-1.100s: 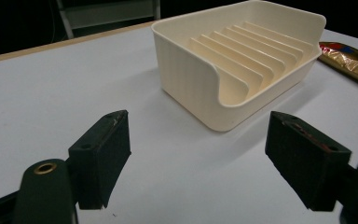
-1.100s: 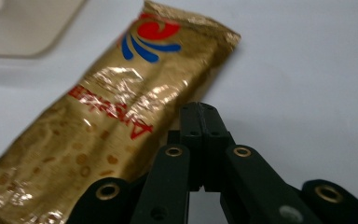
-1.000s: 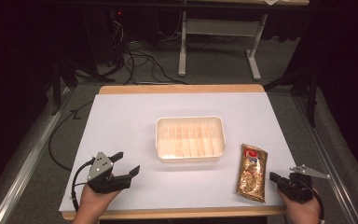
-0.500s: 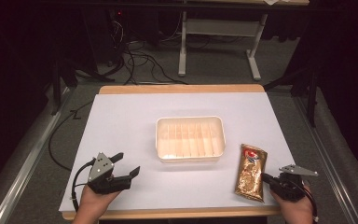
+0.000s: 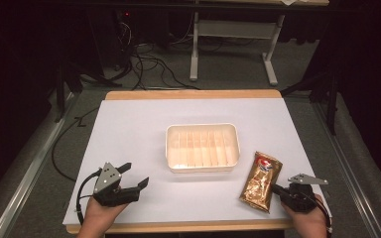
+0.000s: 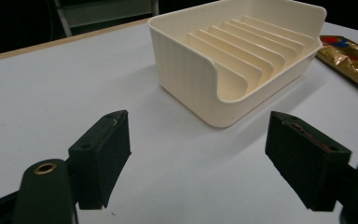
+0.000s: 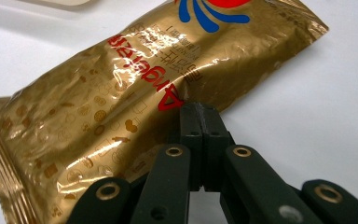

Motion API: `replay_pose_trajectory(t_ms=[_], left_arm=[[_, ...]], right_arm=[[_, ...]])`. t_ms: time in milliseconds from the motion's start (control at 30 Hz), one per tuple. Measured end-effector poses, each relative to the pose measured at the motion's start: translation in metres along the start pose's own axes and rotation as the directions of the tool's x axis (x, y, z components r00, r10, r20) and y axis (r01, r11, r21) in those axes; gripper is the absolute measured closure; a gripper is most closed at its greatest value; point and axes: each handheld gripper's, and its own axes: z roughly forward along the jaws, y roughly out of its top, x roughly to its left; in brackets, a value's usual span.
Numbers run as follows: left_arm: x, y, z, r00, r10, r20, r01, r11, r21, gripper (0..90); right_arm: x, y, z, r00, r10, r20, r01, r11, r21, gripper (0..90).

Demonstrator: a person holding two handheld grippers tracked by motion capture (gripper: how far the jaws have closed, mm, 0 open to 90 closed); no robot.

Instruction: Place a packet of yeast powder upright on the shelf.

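In the high view, a white table [image 5: 129,129] carries a cream tray [image 5: 202,148] with ribs along its floor, set near the middle. A gold snack packet [image 5: 261,181] lies flat on the table just to the right of the tray and nearer the person, its red-and-blue logo at the far end. The left gripper [image 5: 135,178] sits at the near left of the table in the person's left hand [image 5: 99,218], its jaws spread wide and pointing toward the right, well apart from the tray and packet. The right gripper [image 5: 276,188] is held in the right hand [image 5: 310,220] at the near right corner, its tips at the packet's right edge.

In the left gripper view, the two black jaws stand wide apart with bare table between them. The tray [image 6: 235,58] lies ahead of them, and one end of the packet [image 6: 352,58] shows beyond its right side.

In the right gripper view, the right gripper [image 7: 200,114] has its jaws pressed together with no gap. The packet [image 7: 135,98] lies across the table directly ahead, and the closed tips meet its near edge; nothing is gripped between them.
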Motion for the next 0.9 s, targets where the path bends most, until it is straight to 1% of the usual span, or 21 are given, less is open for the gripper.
replay_pose_trajectory(t_ms=[67,100,133,167,200,233,267,300,333,367,433,467,567,600,633,667,700,800,900], left_arm=[[0.000,0.000,0.000,1.0000,-0.001,0.000,0.001,1.0000,0.002,22.4],[0.000,0.000,0.000,1.0000,-0.001,0.000,0.001,1.0000,0.002,22.4],[0.000,-0.001,-0.001,1.0000,0.001,-0.002,-0.001,1.0000,0.004,22.4],[0.000,-0.001,-0.001,1.0000,0.001,-0.002,-0.001,1.0000,0.004,22.4],[0.000,-0.002,-0.002,1.0000,-0.002,-0.005,0.002,1.0000,0.004,22.4],[0.000,-0.002,-0.002,1.0000,-0.002,-0.005,0.002,1.0000,0.004,22.4],[0.000,-0.003,-0.004,1.0000,-0.003,-0.009,0.003,1.0000,0.004,22.4],[0.000,-0.003,-0.004,1.0000,-0.003,-0.009,0.003,1.0000,0.004,22.4],[0.001,-0.003,-0.005,0.9999,-0.002,-0.011,0.002,1.0000,0.007,22.4],[0.001,-0.004,-0.006,0.9999,-0.004,-0.016,0.004,1.0000,0.006,22.4],[0.002,-0.006,-0.009,0.9997,-0.012,-0.023,0.012,0.9999,0.005,22.4],[0.003,-0.007,-0.012,0.9994,-0.015,-0.030,0.015,0.9999,0.006,22.4],[0.004,-0.009,-0.017,0.9987,-0.022,-0.045,0.022,0.9997,0.005,22.4],[0.004,-0.009,-0.017,0.9987,-0.022,-0.045,0.022,0.9997,0.005,22.4],[0.005,-0.011,-0.020,0.9982,-0.025,-0.054,0.025,0.9997,0.006,22.4],[0.005,-0.012,-0.021,0.9978,-0.031,-0.058,0.031,0.9995,0.003,22.4],[0.005,-0.012,-0.021,0.9978,-0.031,-0.058,0.031,0.9995,0.003,22.4],[0.007,-0.014,-0.026,0.9969,-0.035,-0.070,0.036,0.9993,0.005,22.4],[0.007,-0.015,-0.027,0.9965,-0.037,-0.075,0.038,0.9992,0.008,22.4]], right_arm=[[0.004,0.002,0.002,0.9999,-0.015,-0.007,0.015,1.000,0.005,90.0],[0.004,0.002,0.002,0.9999,-0.015,-0.007,0.015,1.000,0.005,90.0],[0.008,0.003,0.004,0.9993,-0.035,-0.013,0.035,0.999,0.007,90.0],[0.008,0.003,0.004,0.9993,-0.035,-0.013,0.035,0.999,0.007,90.0],[0.014,0.005,0.006,0.9984,-0.052,-0.022,0.053,0.999,0.013,90.0],[0.014,0.005,0.006,0.9984,-0.052,-0.022,0.053,0.999,0.013,90.0],[0.020,0.008,0.009,0.9963,-0.079,-0.034,0.080,0.997,0.015,90.0],[0.020,0.008,0.009,0.9963,-0.079,-0.034,0.080,0.997,0.015,90.0],[0.028,0.012,0.013,0.9938,-0.100,-0.050,0.101,0.995,0.019,90.0],[0.028,0.012,0.013,0.9938,-0.100,-0.050,0.101,0.995,0.019,90.0],[0.034,0.015,0.017,0.9904,-0.119,-0.070,0.121,0.992,0.020,90.0],[0.041,0.019,0.020,0.9855,-0.145,-0.087,0.148,0.989,0.021,90.0],[0.051,0.023,0.021,0.9780,-0.175,-0.113,0.178,0.984,0.012,90.0],[0.051,0.023,0.021,0.9780,-0.175,-0.113,0.178,0.984,0.012,90.0],[0.054,0.026,0.019,0.9770,-0.171,-0.128,0.171,0.985,-0.012,90.0],[0.054,0.028,0.018,0.9754,-0.176,-0.132,0.174,0.984,-0.026,89.7],[0.054,0.028,0.018,0.9754,-0.176,-0.132,0.174,0.984,-0.026,89.7],[0.047,0.033,0.014,0.9802,-0.145,-0.135,0.135,0.988,-0.078,88.0],[0.038,0.037,0.011,0.9849,-0.110,-0.134,0.095,0.989,-0.111,85.5]])
